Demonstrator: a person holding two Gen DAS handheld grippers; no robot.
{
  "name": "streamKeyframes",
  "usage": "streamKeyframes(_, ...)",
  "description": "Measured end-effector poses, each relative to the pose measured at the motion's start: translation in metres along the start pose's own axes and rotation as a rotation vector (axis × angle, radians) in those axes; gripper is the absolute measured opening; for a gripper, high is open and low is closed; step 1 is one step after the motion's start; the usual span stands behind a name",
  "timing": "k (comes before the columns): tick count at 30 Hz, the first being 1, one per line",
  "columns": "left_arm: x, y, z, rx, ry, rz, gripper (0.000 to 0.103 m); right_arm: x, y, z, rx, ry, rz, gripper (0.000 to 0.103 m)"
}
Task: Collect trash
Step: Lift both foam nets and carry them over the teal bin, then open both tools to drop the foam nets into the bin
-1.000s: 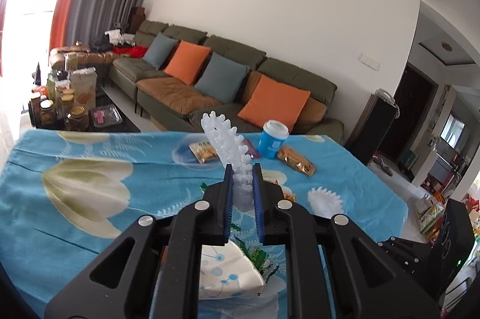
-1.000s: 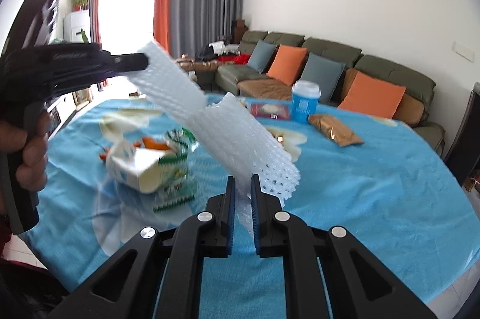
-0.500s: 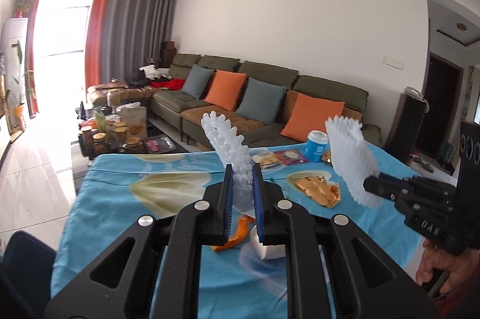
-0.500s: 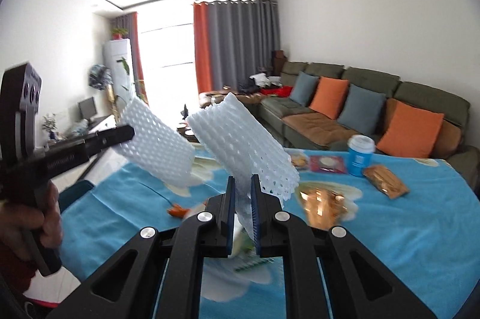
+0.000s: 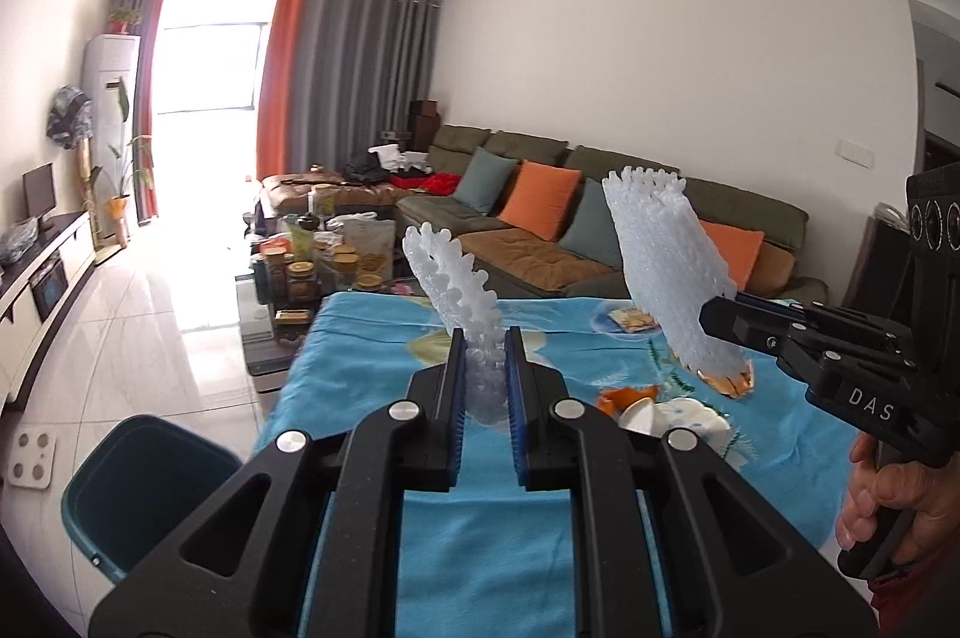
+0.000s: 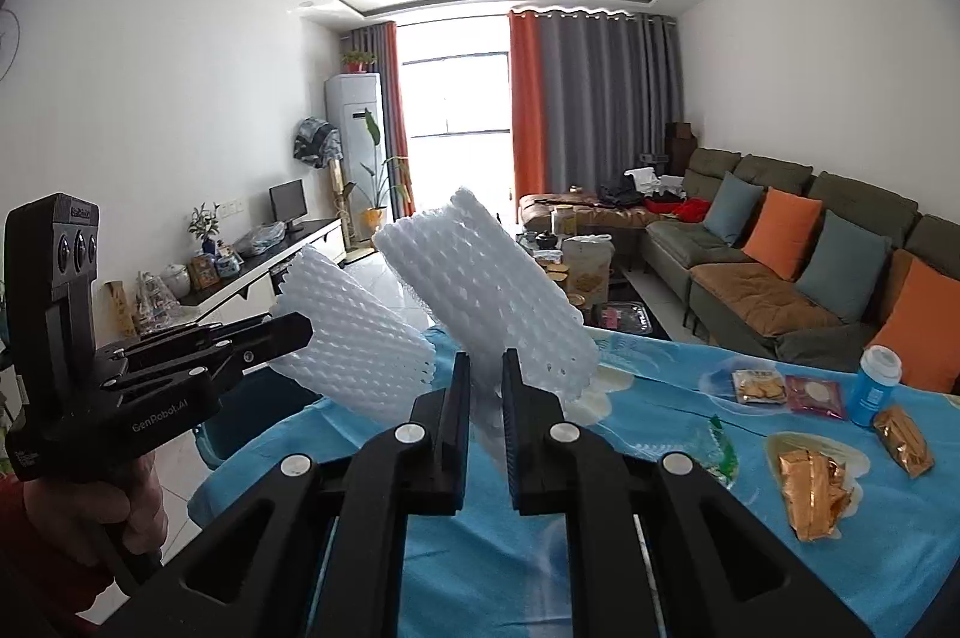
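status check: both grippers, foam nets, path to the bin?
Left gripper shut on foam net. Right gripper shut on second foam net. Both held above blue table. Teal bin sits lower left beside the table, nothing blocking.

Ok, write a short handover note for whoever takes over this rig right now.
Left tool: shut on a white foam net, held up.
Right tool: shut on a second foam net, also aloft.
Teal bin sits on the floor off the table's left corner.
Done: both nets lifted.
Left: drop both in the bin, then collect the gold wrappers, snack packets, blue cup.
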State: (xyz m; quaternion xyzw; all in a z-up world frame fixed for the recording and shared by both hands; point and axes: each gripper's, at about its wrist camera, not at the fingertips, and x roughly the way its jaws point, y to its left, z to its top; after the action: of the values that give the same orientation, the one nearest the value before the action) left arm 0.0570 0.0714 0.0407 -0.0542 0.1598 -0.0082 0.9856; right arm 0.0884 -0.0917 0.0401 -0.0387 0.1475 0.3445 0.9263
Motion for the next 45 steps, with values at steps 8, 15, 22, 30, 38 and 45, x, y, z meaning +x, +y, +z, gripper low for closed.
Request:
streamKeyframes(8, -0.050, 0.038, -0.010, -0.047, -0.020, 0.091, 0.012, 0.026, 0.036, 0.013, -0.050, 0.009, 0.090, 0.009)
streamKeyframes(15, -0.089, 0.070, -0.020, -0.083, -0.032, 0.184, 0.012, 0.049, 0.068, 0.024, -0.093, 0.027, 0.171, 0.009)
streamKeyframes(22, -0.120, 0.115, -0.032, -0.119, -0.026, 0.305, 0.013, 0.096, 0.109, 0.029, -0.150, 0.108, 0.288, 0.009)
streamKeyframes(30, -0.156, 0.175, -0.053, -0.169, 0.018, 0.439, 0.013, 0.152, 0.147, 0.023, -0.170, 0.221, 0.404, 0.009)
streamKeyframes(38, -0.163, 0.211, -0.078, -0.199, 0.091, 0.509, 0.013, 0.211, 0.187, 0.015, -0.209, 0.356, 0.476, 0.009)
streamKeyframes(45, -0.094, 0.237, -0.097, -0.225, 0.165, 0.528, 0.013, 0.252, 0.213, 0.005, -0.241, 0.451, 0.486, 0.009)
